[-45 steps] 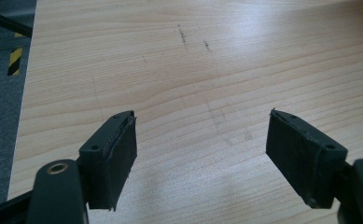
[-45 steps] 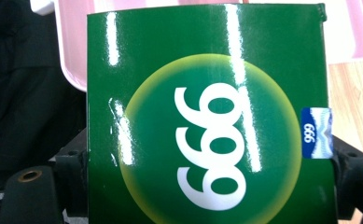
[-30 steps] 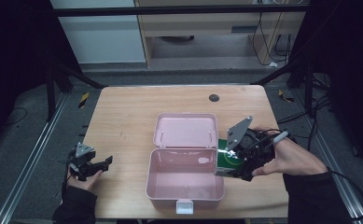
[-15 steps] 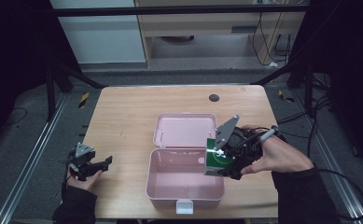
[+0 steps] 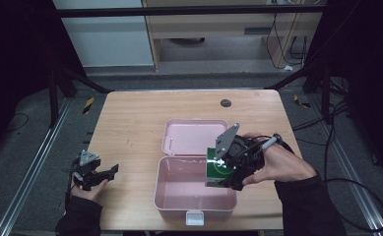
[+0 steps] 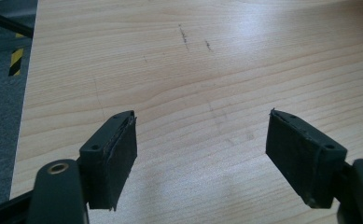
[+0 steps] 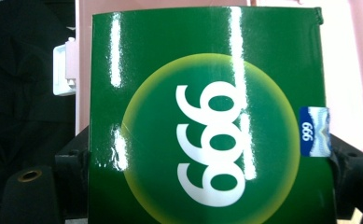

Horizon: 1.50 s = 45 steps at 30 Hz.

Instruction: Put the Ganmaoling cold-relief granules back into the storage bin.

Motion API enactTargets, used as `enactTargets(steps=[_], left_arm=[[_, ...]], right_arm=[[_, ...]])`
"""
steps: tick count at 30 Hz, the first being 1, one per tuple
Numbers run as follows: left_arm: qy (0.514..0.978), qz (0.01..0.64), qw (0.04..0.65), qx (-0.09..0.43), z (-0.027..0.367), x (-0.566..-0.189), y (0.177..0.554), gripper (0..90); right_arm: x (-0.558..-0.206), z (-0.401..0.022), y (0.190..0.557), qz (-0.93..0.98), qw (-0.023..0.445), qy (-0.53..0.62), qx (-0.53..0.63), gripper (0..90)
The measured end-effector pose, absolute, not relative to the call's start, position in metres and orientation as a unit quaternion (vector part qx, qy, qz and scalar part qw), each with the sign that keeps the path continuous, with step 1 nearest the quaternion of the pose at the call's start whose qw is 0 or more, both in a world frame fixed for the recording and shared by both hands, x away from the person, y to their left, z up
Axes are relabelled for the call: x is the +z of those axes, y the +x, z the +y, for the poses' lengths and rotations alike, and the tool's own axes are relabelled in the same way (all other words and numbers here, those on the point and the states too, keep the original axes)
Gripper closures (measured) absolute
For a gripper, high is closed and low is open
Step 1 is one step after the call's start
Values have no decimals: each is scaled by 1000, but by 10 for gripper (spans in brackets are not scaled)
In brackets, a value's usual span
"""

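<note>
Item: green carton, clamped between your right gripper's jaws, hanging over the right rim of the open pink box. Risk: its lower corner catches the rim and twists in the grip if you lower it off-centre. Left gripper: jaws apart, empty, over bare table.

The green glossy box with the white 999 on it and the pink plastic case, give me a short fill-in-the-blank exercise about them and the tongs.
1. The right tongs are shut on the glossy ____ box printed with 999.
2. The pink plastic case on the wooden table has its lid ____.
3. The left tongs stand ____, with nothing between them.
4. The box is held above the case's ____ edge in the high view.

Missing words: green; open; open; right
</note>
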State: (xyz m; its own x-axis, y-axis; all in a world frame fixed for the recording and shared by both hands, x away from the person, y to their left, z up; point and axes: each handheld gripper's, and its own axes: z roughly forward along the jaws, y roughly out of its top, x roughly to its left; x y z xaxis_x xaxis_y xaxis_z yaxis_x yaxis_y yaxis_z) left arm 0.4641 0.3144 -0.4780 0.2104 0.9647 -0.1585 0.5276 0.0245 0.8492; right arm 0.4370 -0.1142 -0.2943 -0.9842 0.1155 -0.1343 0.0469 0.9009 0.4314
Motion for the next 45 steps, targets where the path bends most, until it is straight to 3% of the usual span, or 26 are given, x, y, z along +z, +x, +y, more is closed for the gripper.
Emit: enactTargets(steps=[45], left_arm=[[649, 575, 428, 255, 315, -478, 464, 241]], right_arm=[[-343, -97, 439, 979, 56, 20, 196, 159]])
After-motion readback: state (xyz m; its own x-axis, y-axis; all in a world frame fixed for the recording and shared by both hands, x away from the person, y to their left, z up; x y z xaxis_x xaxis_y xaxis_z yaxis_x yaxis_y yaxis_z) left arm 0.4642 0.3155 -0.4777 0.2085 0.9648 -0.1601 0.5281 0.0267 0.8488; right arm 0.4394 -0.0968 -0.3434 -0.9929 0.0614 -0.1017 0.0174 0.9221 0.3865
